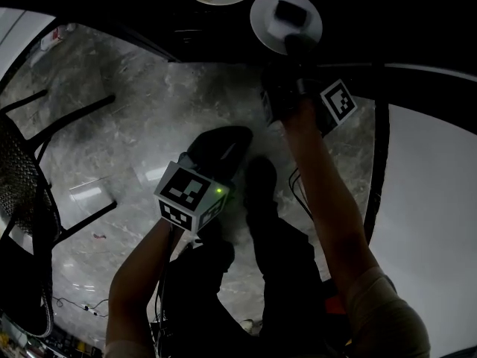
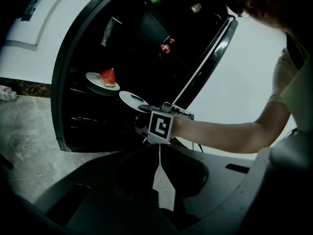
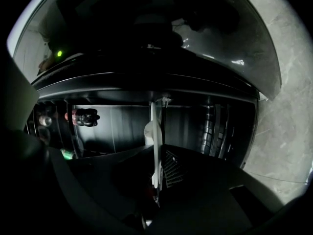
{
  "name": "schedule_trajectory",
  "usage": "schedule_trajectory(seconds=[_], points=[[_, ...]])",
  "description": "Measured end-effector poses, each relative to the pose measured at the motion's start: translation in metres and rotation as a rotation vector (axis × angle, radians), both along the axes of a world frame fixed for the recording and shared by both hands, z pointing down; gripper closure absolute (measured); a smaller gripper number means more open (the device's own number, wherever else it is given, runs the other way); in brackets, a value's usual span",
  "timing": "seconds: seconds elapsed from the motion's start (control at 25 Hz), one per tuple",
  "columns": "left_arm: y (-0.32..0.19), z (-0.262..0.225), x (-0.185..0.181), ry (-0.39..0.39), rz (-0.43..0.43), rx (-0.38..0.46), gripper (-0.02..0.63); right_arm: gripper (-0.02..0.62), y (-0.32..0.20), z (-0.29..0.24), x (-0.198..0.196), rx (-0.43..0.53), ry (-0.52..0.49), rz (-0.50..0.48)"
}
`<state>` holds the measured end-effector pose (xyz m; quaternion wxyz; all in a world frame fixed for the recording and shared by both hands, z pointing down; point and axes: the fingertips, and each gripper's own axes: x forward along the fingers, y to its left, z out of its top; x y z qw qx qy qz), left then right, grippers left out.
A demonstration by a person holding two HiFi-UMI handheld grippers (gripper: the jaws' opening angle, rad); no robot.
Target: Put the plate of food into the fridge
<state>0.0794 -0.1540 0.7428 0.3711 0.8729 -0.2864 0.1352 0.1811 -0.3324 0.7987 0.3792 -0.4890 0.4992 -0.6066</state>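
Our right gripper (image 1: 293, 49), jaws clamped on the rim of the plate (image 1: 264, 19), holds it level in the mouth of the open fridge (image 2: 62, 82), near a watermelon plate (image 2: 93, 77) on a shelf. Our left gripper (image 1: 222, 146), jaws together and empty, hangs outside the fridge above the floor (image 1: 141, 110).

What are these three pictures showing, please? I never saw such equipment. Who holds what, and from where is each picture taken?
There is no robot: a person holds a two-jaw tool in each hand. The head view looks down from the person's head at the marble floor. The other two cameras ride on the tools. The right gripper clamps the rim of a white plate carrying something dark, at the open fridge. Inside sits a second plate with a watermelon slice. The left gripper is shut and empty.
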Motion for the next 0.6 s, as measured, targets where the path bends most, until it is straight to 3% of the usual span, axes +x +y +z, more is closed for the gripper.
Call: schedule_trajectory(seconds=[0.2, 0.44, 0.6], points=[[-0.013, 0.011, 0.0, 0.0, 0.019, 0.06, 0.589, 0.563, -0.002, -0.004, -0.001, 0.012, -0.011, -0.017], [-0.036, 0.022, 0.002, 0.069, 0.089, 0.042, 0.589, 0.563, -0.001, 0.002, -0.001, 0.016, -0.048, -0.029], [-0.064, 0.015, -0.006, 0.055, 0.051, 0.118, 0.589, 0.563, 0.0, -0.001, 0.0, 0.025, -0.043, -0.037]])
